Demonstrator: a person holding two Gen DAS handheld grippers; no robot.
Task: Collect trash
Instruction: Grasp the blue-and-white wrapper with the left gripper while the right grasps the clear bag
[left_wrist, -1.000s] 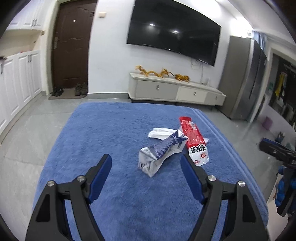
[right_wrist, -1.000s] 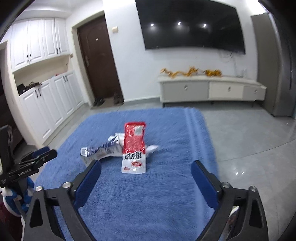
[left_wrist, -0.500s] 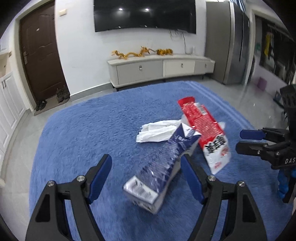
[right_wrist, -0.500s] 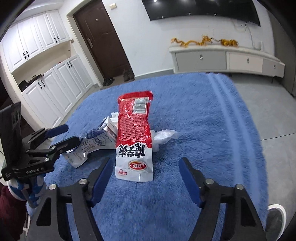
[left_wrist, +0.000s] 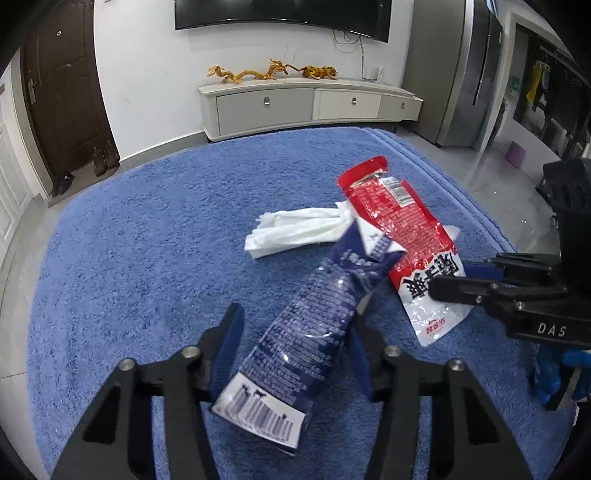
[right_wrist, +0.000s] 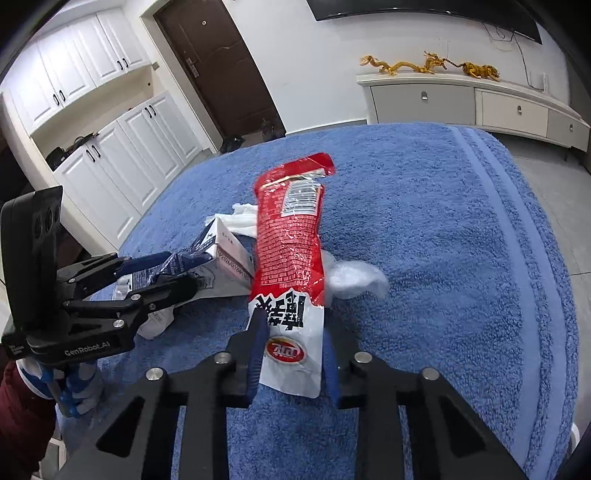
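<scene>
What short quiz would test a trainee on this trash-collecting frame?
1. True or false: the white tissue lies clear of the red pouch.
2. What sits between the left tool's fingers? A) tissue B) blue carton C) pouch
3. Fill in: the right tool straddles the pouch's ___-coloured end.

Key: 1 false, the pouch lies across it; 2 B; 3 white.

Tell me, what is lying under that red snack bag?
Under the red snack bag lie crumpled white tissue and clear plastic, with the blue carton's top tucked beneath its edge. Anything further under the bag is covered.
</scene>
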